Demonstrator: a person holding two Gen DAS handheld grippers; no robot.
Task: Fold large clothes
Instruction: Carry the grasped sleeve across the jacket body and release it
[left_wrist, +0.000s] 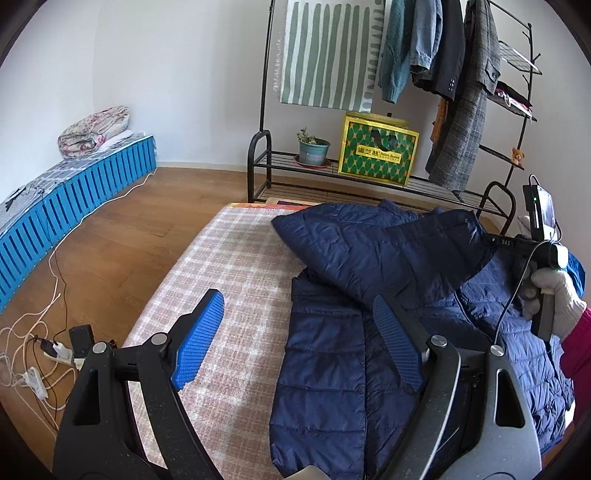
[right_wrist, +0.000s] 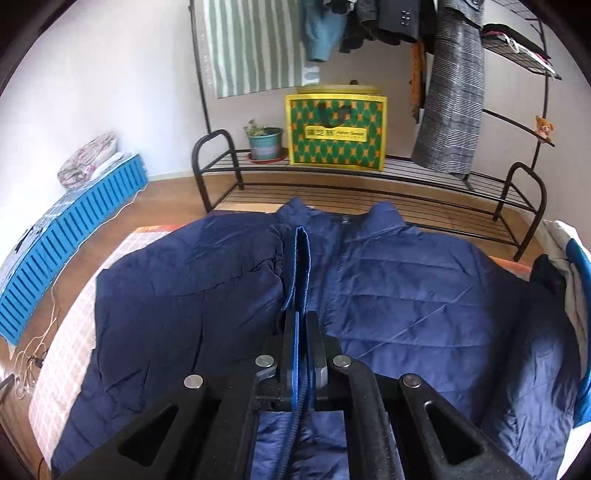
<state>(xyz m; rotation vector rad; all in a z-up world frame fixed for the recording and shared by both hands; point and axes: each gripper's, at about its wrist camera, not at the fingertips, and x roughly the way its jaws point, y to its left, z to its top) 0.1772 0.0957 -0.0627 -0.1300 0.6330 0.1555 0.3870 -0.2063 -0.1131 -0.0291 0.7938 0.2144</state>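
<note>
In the left wrist view, the left gripper (left_wrist: 299, 343) is spread wide and holds nothing; the navy jacket (left_wrist: 332, 350) lies at lower right on the checked tabletop (left_wrist: 229, 258), one sleeve already folded across. In the right wrist view, the right gripper (right_wrist: 301, 332) pinches the jacket's front edge; most folding remains, I think. The clothes rack (right_wrist: 369, 173) stands behind

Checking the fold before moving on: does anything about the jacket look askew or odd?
Yes. The navy jacket lies unevenly: one sleeve is folded across the body at a slant. The right tongs are shut on its front edge; the left tongs hang open above it.
</note>
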